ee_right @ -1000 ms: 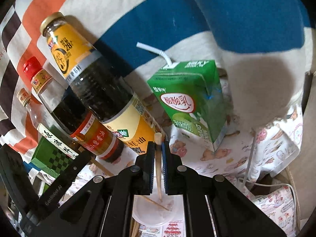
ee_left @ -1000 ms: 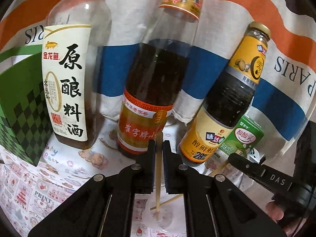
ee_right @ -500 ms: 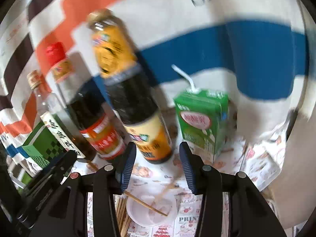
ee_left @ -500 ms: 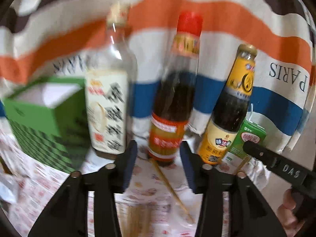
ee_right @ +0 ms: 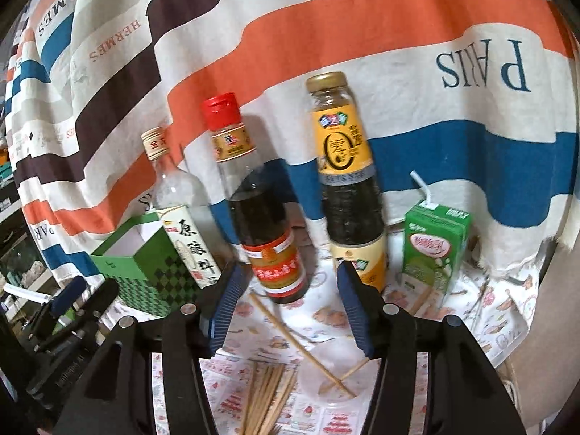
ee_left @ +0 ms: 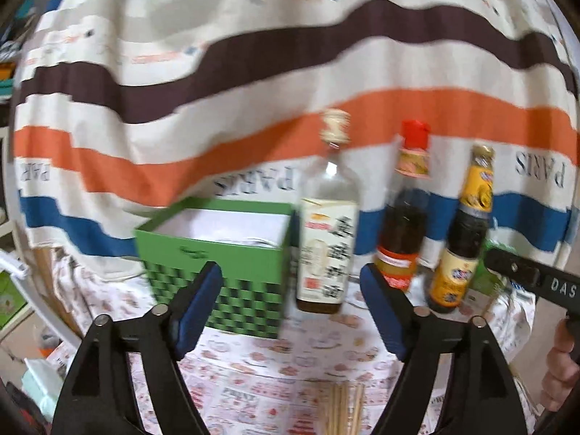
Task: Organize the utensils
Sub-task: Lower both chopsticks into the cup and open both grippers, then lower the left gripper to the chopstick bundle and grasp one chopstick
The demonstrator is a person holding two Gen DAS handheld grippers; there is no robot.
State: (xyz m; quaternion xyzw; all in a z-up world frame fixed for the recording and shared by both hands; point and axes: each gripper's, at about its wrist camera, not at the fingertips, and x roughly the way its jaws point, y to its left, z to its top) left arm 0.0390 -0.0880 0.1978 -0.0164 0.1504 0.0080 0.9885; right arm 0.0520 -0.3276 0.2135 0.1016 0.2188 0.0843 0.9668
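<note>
Our left claw [ee_left: 290, 302] is hanging spread and empty, jaws having just been opening; our right claw [ee_right: 286, 304] likewise, nothing between its jaws. We are judging ourselves between picks: chopsticks [ee_right: 266, 397] are lying bundled at the surface's near edge, two loose sticks [ee_right: 301, 340] crossing rightward. Next we are needing one stick centred between jaws.

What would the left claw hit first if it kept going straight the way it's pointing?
Most likely the clear bottle with the white label, which stands between the open jaws of the left claw in its view. The green box sits just left; depth is unclear.
</note>
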